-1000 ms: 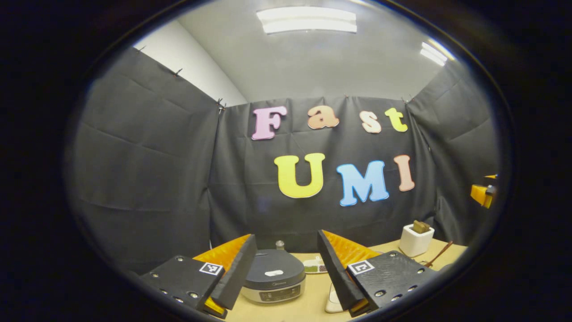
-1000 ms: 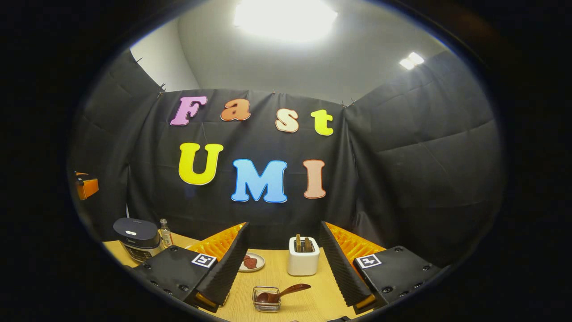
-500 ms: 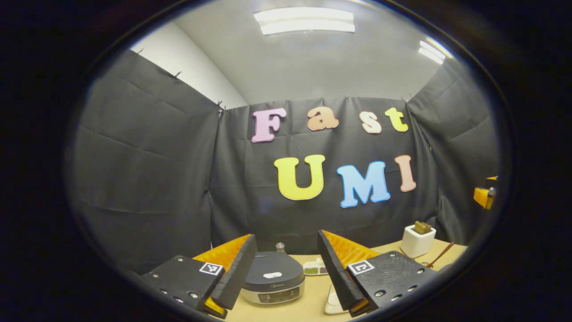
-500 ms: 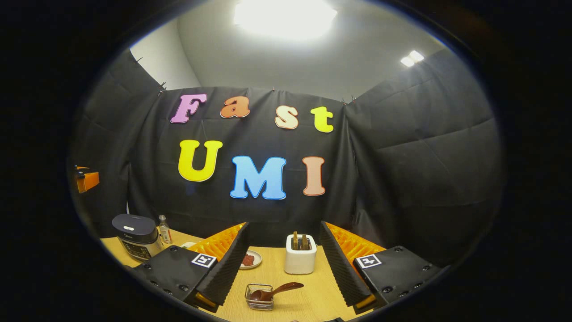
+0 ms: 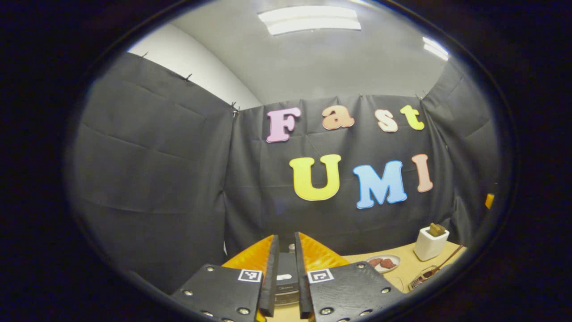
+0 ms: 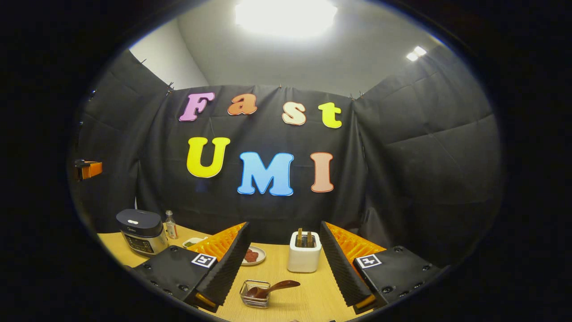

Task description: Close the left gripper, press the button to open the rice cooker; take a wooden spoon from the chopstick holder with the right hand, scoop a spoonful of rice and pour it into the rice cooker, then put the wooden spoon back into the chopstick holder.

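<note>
My left gripper has its fingers drawn almost together, with a narrow slit between them. Through that slit shows the dark-lidded rice cooker, lid down, straight ahead on the wooden table. The rice cooker also stands at the far left in the right gripper view. My right gripper hangs open above the table with nothing in it. Ahead of it is the white chopstick holder with wooden handles sticking out. In front lies a wooden spoon resting in a small wire basket.
A plate with red pieces, a small bottle and a little dish sit between the cooker and the holder. In the left gripper view, the holder and plate lie to the right. Black cloth walls close the back and sides.
My left gripper's fingers have come together from wide open and it has turned slightly left, centring the cooker. The right gripper shifted a little; it stays open.
</note>
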The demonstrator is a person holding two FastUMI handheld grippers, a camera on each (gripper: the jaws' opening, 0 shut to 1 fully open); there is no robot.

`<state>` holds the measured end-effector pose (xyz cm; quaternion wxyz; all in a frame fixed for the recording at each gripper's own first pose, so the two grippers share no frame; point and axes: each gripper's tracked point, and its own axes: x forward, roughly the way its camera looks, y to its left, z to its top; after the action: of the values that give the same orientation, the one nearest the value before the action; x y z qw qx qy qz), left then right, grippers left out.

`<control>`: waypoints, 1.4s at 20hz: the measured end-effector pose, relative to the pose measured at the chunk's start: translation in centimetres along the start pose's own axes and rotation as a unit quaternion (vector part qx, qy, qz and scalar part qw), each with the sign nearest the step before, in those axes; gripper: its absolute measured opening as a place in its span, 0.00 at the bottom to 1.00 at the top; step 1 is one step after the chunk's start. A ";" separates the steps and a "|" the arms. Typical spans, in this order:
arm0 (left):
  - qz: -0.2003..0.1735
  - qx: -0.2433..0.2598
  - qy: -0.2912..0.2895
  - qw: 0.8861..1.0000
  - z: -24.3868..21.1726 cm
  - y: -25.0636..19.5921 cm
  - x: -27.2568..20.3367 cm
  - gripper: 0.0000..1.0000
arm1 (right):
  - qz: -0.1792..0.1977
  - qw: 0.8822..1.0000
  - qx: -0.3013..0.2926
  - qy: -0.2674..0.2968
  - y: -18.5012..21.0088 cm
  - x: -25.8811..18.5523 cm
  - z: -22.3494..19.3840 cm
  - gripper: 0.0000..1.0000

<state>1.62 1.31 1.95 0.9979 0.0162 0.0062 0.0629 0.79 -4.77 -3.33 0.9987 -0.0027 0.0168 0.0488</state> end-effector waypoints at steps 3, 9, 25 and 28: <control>-0.018 -0.016 0.007 1.000 -0.8 0.1 1.9 0.10 | -0.006 1.000 0.005 0.001 0.0 0.5 -0.3 0.97; -0.056 -0.012 0.046 0.997 -6.0 0.2 7.2 0.10 | -0.035 0.999 0.011 0.017 1.1 1.6 -1.3 0.97; -0.095 -0.014 0.191 0.977 -24.2 0.8 14.4 0.10 | -0.087 0.995 -0.014 0.055 5.1 4.6 -2.3 0.98; -0.091 -0.012 0.207 0.974 -26.2 0.7 14.1 0.10 | -0.085 0.994 -0.023 0.059 5.5 4.8 -2.3 0.98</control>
<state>15.10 4.57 -24.36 0.9765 -0.0100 0.2136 -0.0266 4.99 1.12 -5.82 0.9961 -0.0296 0.0743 -0.0364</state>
